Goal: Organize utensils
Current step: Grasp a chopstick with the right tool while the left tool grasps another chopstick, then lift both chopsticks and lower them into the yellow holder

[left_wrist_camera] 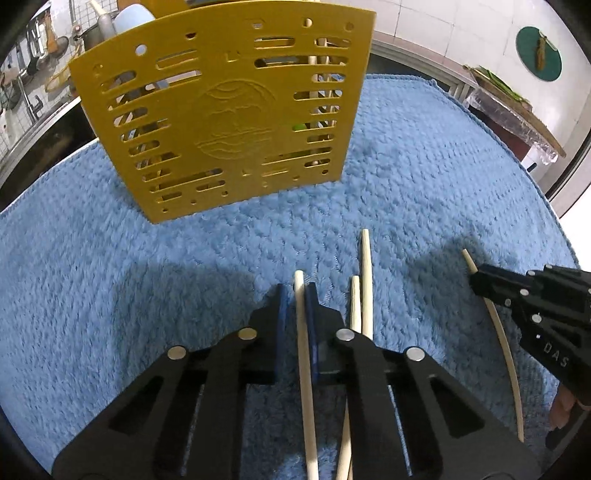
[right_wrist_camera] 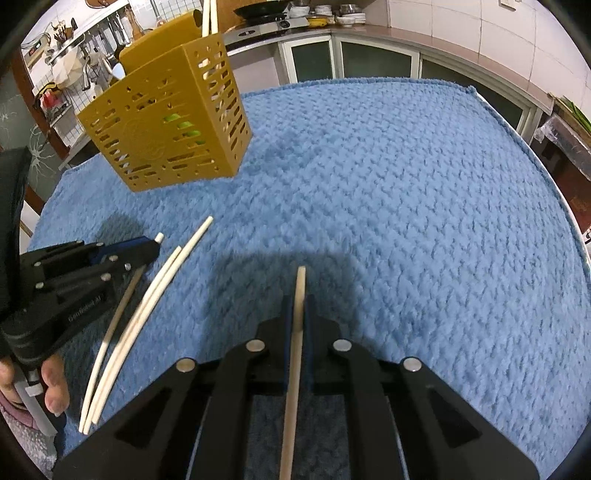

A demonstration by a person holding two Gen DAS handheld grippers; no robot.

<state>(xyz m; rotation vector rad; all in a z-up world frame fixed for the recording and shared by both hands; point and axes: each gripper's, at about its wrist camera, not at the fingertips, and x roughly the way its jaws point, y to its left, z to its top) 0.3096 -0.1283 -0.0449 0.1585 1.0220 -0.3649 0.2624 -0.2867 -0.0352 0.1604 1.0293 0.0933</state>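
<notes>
My left gripper (left_wrist_camera: 295,291) is shut on a pale wooden chopstick (left_wrist_camera: 305,369), whose tip pokes out past the blue pads; the right wrist view shows this gripper (right_wrist_camera: 153,245) low over the towel at the left. My right gripper (right_wrist_camera: 299,299) is shut on another chopstick (right_wrist_camera: 293,369), and in the left wrist view it (left_wrist_camera: 474,277) sits at the right. Two loose chopsticks (left_wrist_camera: 365,280) (right_wrist_camera: 173,266) lie side by side on the towel between the grippers. A yellow slotted utensil holder (left_wrist_camera: 221,110) (right_wrist_camera: 166,129) stands upright beyond them with chopsticks (right_wrist_camera: 208,14) sticking out of its top.
A fluffy blue towel (left_wrist_camera: 424,184) (right_wrist_camera: 406,184) covers the table. Something green (right_wrist_camera: 184,127) shows through the holder's slots. A person's hand (right_wrist_camera: 55,387) grips the left tool. Kitchen counters, a stove and hanging utensils line the background.
</notes>
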